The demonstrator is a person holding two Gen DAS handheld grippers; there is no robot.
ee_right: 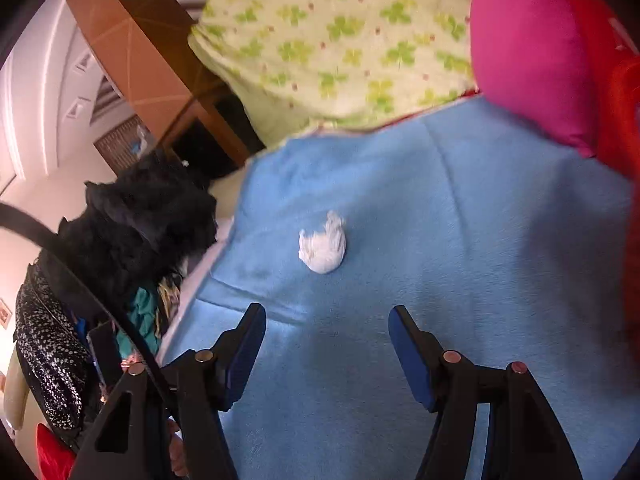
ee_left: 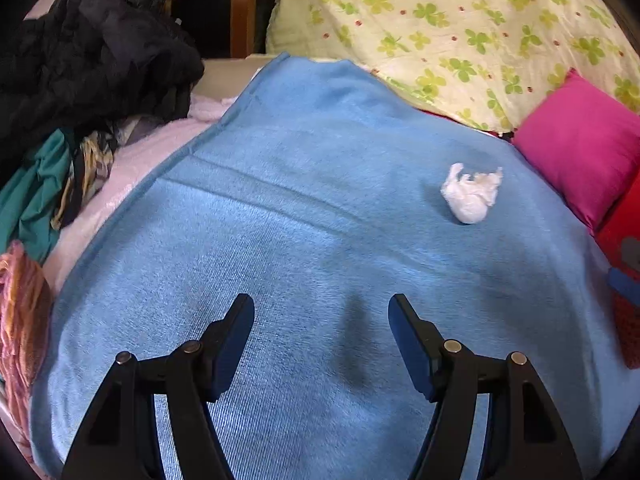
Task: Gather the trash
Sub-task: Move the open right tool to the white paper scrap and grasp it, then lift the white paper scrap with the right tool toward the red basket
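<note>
Crumpled white tissue (ee_left: 471,193) lies on a blue blanket (ee_left: 304,208), ahead of the left gripper (ee_left: 321,312) and off to its right, well apart from the fingertips. That gripper's two black fingers (ee_left: 234,336) with blue pads stand wide apart with nothing between them, only bare blanket below. Seen from the right gripper (ee_right: 327,322), the same tissue (ee_right: 322,247) sits ahead and slightly to the left, nearer to this tool but not touching it. The right gripper's jaws are likewise spread wide and hold nothing. Beyond the tissue, a pale yellow cloth with green clover print (ee_left: 460,28) is heaped at the far edge of the blanket. A bright pink pillow (ee_left: 580,160) rests to the right of the tissue. A pile of dark clothing (ee_left: 88,52) sits far to the left of both tools. The right wrist view is somewhat blurred, so the red fabric (ee_right: 624,120) beside the pillow may be another cushion.
</note>
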